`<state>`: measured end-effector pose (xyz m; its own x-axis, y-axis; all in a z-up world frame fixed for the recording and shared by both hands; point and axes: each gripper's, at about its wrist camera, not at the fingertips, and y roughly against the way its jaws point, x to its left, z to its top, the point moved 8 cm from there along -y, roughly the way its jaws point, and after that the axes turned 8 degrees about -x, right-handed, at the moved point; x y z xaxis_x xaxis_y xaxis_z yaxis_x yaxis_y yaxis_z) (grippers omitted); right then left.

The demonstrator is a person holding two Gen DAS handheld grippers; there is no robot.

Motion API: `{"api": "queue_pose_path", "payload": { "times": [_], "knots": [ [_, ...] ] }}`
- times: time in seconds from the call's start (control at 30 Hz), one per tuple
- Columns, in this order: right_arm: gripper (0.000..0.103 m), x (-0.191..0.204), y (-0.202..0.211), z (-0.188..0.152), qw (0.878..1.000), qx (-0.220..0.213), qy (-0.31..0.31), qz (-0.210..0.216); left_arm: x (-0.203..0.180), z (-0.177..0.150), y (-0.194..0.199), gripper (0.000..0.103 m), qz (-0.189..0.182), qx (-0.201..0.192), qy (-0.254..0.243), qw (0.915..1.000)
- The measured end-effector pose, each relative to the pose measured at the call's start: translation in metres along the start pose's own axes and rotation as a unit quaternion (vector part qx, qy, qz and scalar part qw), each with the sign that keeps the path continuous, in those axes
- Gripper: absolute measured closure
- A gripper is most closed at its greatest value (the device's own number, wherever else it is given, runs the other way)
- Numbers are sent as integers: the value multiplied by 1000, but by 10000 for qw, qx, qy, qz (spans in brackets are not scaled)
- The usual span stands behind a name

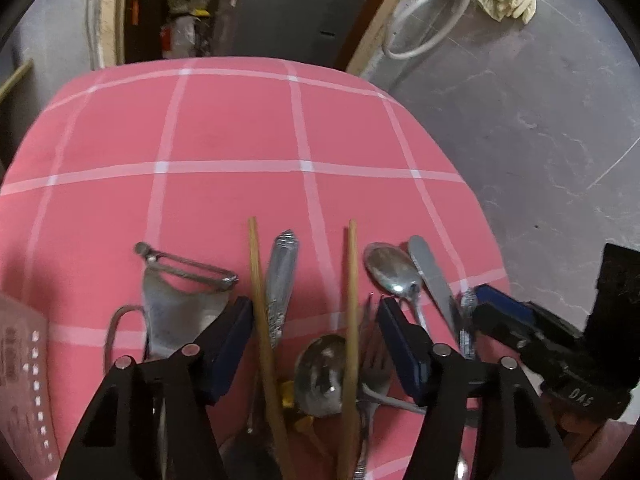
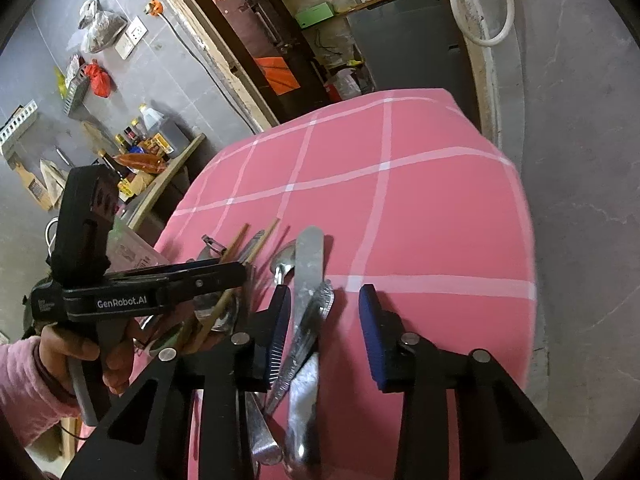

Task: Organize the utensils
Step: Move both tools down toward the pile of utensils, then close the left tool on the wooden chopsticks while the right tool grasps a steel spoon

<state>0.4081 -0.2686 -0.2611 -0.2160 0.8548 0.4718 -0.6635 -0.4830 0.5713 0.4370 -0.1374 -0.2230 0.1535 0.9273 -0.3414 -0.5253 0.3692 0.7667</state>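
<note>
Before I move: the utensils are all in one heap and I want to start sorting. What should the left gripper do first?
Probably lower and close the left gripper on one chopstick. Its jaws are open, both chopsticks lie between them on top of the spoon, so they lift free first. The right gripper is open too.

Peeler [image 1: 180, 280] left of chopsticks [image 1: 258, 288]; spoon [image 1: 390, 270], knife [image 1: 430, 272] right, on tablecloth [image 1: 240, 128].

The two chopsticks [image 1: 262, 320] run off the left wrist view's bottom edge at 6 o'clock. The fork [image 1: 370, 364] lies partly under the left tool's [image 1: 316, 344] right finger, its handle end cut off. In the right wrist view, the knife [image 2: 306, 320] handle leaves the frame at 6 o'clock, and the left tool [image 2: 168, 284] hides most of the peeler [image 2: 212, 245].
</note>
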Motion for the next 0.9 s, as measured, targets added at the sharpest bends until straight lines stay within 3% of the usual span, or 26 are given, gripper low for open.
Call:
{"api": "queue_pose_path", "payload": {
  "times": [0.2, 0.47, 0.53, 0.63, 0.9],
  "knots": [
    [72, 1, -1, -3, 9999, 47, -94, 58, -8, -1, -7, 65, -208, 463, 16, 9987],
    [72, 5, -4, -5, 9998, 155, -77, 99, -16, 3, -16, 66, 31, 984, -91, 9951],
    [81, 3, -4, -6, 9997, 168, -125, 97, -17, 7, -20, 71, 77, 1025, -62, 9947],
    [89, 1, -5, -6, 9995, 188, -223, 74, -13, 6, -20, 89, 102, 1052, 44, 9944],
    [93, -3, 0, -13, 9991, 176, -378, 114, -9, -1, -15, 92, -113, 1024, 527, 9933]
  ]
}}
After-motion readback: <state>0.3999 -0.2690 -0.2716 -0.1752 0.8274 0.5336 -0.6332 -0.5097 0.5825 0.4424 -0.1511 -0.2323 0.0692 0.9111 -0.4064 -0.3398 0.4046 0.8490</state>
